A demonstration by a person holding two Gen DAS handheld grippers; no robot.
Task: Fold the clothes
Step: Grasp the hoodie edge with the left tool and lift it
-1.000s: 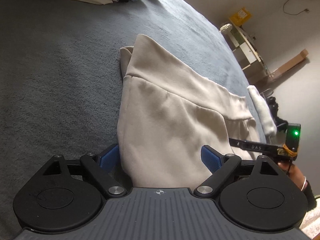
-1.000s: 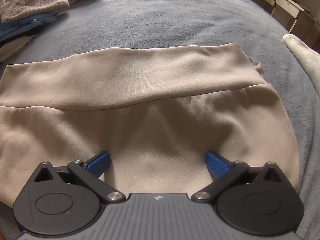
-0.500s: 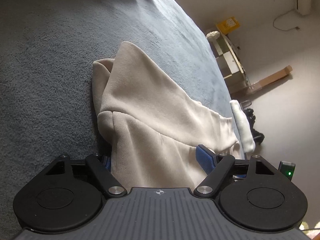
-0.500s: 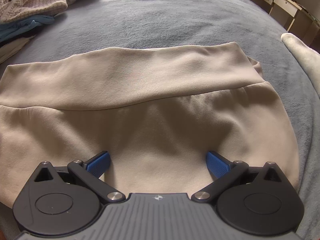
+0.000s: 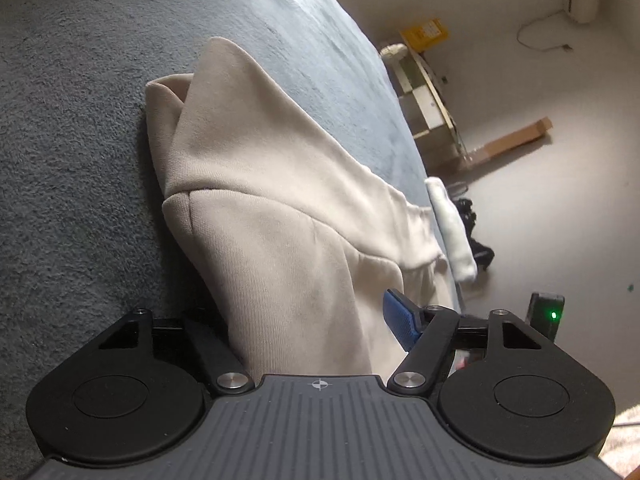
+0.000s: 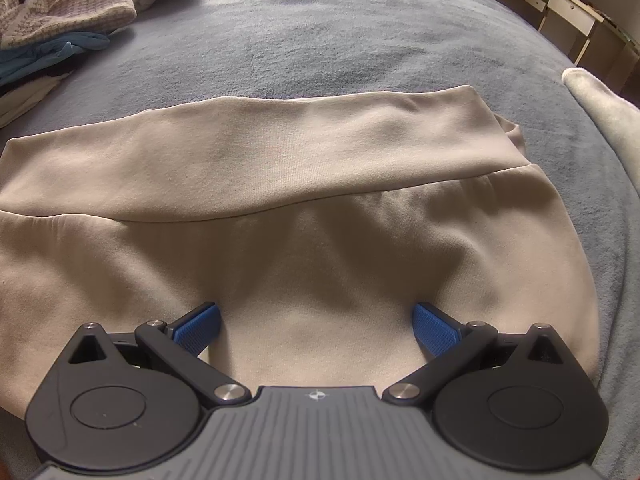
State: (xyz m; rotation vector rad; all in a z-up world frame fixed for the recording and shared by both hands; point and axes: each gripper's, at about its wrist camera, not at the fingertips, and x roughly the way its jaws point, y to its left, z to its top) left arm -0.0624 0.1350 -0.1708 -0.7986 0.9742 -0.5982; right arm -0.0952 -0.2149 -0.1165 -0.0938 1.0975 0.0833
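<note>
left gripper (image 5: 316, 320) left pad hidden behind beige garment (image 5: 280, 216); clothes pile (image 6: 60, 20) cut off

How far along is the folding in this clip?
Early to midway. Done: the beige garment on the grey blanket already has one band folded over along its far edge. In hand: the left claw has fabric bunched and raised between its jaws; the right claw sits open on the cloth. Left: finishing this fold, then the pile behind.
</note>
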